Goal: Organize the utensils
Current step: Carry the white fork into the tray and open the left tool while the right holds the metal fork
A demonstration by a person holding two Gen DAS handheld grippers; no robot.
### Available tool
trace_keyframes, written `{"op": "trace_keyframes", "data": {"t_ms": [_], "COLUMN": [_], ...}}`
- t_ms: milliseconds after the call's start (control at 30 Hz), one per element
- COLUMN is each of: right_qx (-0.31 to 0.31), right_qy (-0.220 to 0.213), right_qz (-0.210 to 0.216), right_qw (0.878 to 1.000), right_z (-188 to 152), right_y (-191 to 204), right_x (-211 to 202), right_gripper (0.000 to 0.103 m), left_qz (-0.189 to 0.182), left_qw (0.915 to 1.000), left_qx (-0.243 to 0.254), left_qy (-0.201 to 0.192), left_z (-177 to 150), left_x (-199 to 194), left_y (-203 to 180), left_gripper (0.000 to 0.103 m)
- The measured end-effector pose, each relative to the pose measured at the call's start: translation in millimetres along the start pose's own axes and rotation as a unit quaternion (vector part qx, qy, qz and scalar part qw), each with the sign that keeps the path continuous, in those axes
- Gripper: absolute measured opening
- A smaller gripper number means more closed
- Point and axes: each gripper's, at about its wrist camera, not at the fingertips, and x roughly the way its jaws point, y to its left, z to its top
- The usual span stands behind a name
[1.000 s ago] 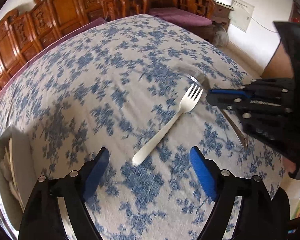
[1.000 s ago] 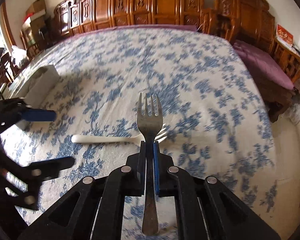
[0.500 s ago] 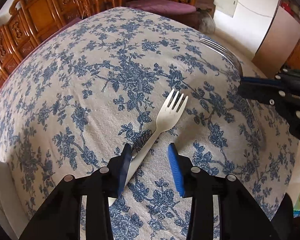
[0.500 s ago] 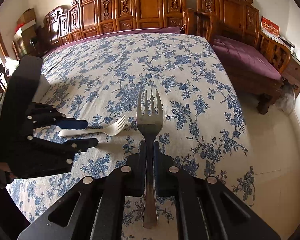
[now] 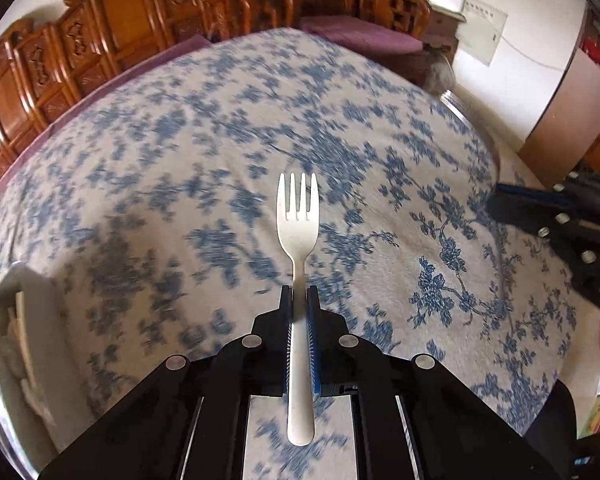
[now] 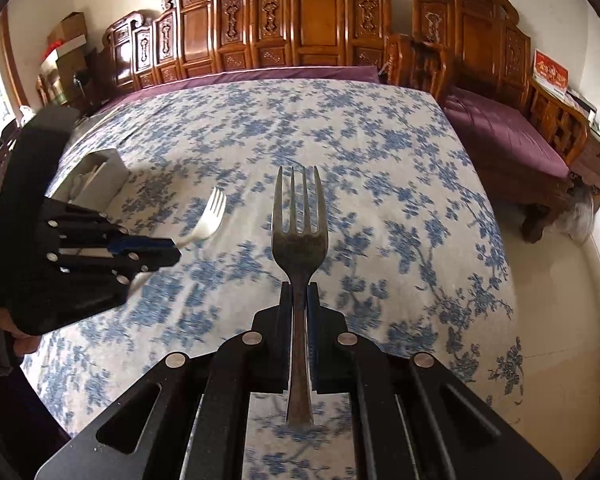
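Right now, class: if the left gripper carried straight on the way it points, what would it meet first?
Most likely the blue-flowered tablecloth. The left gripper, jaws just closed on the white fork, angles down at bare cloth, so the tines would touch first. Depth is unclear.

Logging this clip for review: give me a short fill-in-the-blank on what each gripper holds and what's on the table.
1. The left gripper is shut on a ____ plastic fork.
2. The right gripper grips a ____ fork.
3. Both forks' tines point ____ from the cameras.
4. The tablecloth pattern is ____ flowers.

Missing: white; metal; away; blue
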Motion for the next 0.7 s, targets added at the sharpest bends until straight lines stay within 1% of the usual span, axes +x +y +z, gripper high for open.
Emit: {"op": "trace_keyframes", "data": {"t_ms": [267, 300, 333, 433, 500, 533, 700], "right_qx": [-0.027, -0.032, -0.036, -0.045, -0.054, -0.061, -0.059], "right_qy": [-0.015, -0.017, -0.019, -0.033, -0.029, -0.025, -0.004], "right_qz": [0.012, 0.014, 0.016, 0.02, 0.028, 0.022, 0.034], "right_qw": [0.999, 0.999, 0.999, 0.998, 0.998, 0.998, 0.998], "right_z": [21.3, 24.1, 26.2, 34.2, 38.5, 39.2, 41.6], "right_y": [48.8, 54.7, 60.6, 79.0, 91.5, 97.2, 105.4], "right_x": [-8.6, -9.2, -9.8, -13.9, -10.4, -7.0, 20.0], "right_gripper": [0.008, 0.006, 0.001, 0.001, 0.0, 0.0, 0.001], "left_qz": [0.019, 0.022, 0.024, 0.033, 0.038, 0.04, 0.046], "left_qw": [0.9991, 0.999, 0.9988, 0.9981, 0.9978, 0.9976, 0.9963], "left_qx": [-0.015, -0.017, -0.018, -0.026, -0.031, -0.034, -0.047], "left_qy": [-0.034, -0.036, -0.038, -0.045, -0.045, -0.045, -0.056], "left_z": [-10.7, -12.2, -14.4, -24.8, -29.8, -33.7, -50.2], "left_x": [-55.1, -60.7, -65.2, -80.2, -85.7, -88.6, -103.7], "left_y": [33.6, 38.9, 43.0, 60.5, 69.2, 74.4, 98.7], "left_gripper": [0.006, 0.006, 0.006, 0.006, 0.006, 0.006, 0.006]}}
